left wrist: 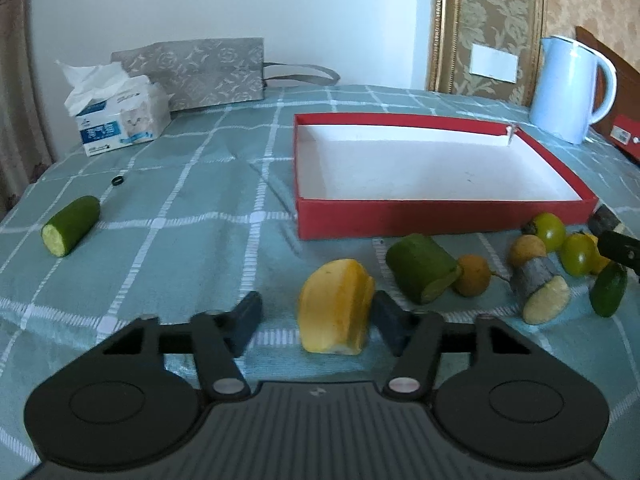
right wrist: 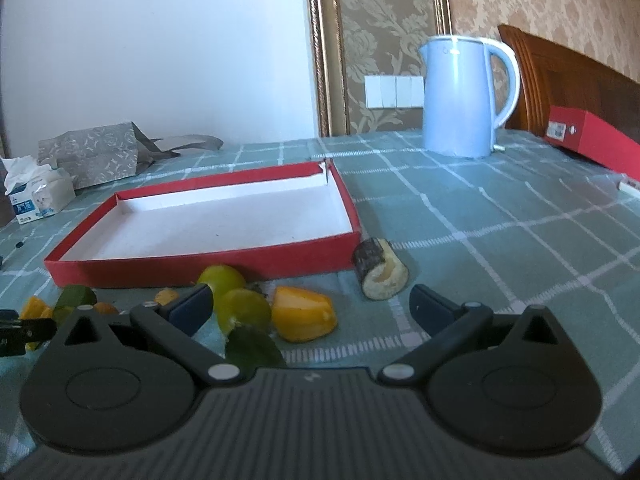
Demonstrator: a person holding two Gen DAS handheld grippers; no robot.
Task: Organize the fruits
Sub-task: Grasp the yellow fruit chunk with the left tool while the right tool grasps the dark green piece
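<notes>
Black linkages of the left tool (left wrist: 316, 322) are filling the bottom of its view, and its dark blue fingers (left wrist: 245, 322) are standing partly apart around a yellow wedge (left wrist: 335, 308) on the table (left wrist: 180, 240); the right finger is sitting against the wedge's side, while the left one is showing a gap, so the wedge is lying between them without a firm grip. Just beyond to the right, a green chunk (left wrist: 420, 274) is lying beside a brown ball (left wrist: 474, 275), then a grey-skinned piece (left wrist: 540, 290) and green tomatoes (left wrist: 550, 231). Another green chunk (left wrist: 71, 225) is lying well apart on the left. Behind them a red tray (left wrist: 440, 214) is sitting with nothing inside, and a blue kettle (left wrist: 568, 88) is standing behind its far right corner. The right tool (right wrist: 310, 310) is hanging wide apart, gripping nothing, over a second yellow wedge (right wrist: 304, 314) and a tomato (right wrist: 244, 308), with another grey-skinned piece (right wrist: 380, 268) at the tray's near corner.
</notes>
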